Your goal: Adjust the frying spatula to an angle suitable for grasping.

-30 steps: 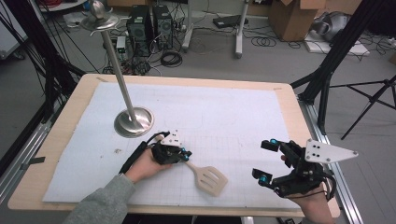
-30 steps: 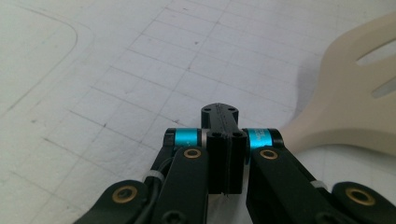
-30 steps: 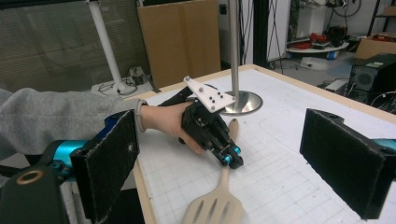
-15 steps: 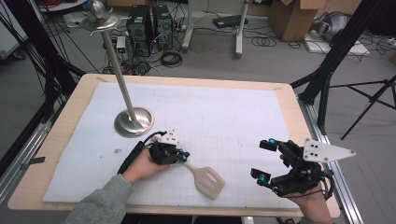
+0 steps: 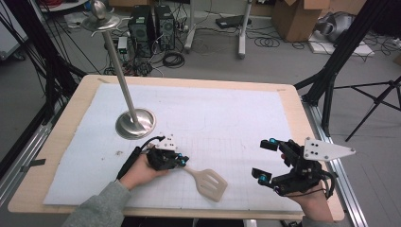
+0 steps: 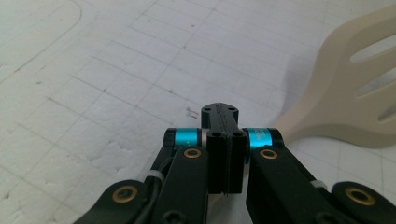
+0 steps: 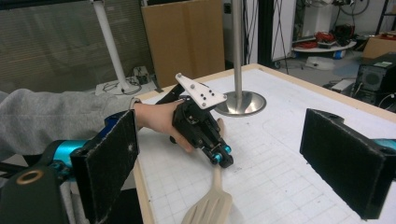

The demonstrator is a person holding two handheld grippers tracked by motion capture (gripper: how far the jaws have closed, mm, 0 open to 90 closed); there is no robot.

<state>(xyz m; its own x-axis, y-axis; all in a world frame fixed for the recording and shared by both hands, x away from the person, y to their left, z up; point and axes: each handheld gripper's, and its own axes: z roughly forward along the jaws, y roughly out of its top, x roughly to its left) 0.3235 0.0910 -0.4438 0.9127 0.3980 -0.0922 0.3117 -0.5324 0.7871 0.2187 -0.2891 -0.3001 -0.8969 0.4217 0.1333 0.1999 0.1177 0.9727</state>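
The beige spatula point(image 5: 208, 182) lies flat on the white mat point(image 5: 227, 113) exactly as 1 second ago, handle pinched in my fully closed left gripper point(image 5: 182, 162), my right gripper point(image 5: 265, 161) wide open, empty, waiting beside.

We see the table point(image 5: 293, 101) w/ the mat point(image 5: 227, 113) on top, covering most of it. The stand point(image 5: 135, 124) sits on the mat's far left part. Just nearer than the stand is the left gripper point(image 5: 182, 162), low over the mat, w/ the spatula point(image 5: 208, 182) on the mat at its tip, blade toward the near edge. The right gripper point(image 5: 265, 161) is near the right edge, well apart from the spatula.
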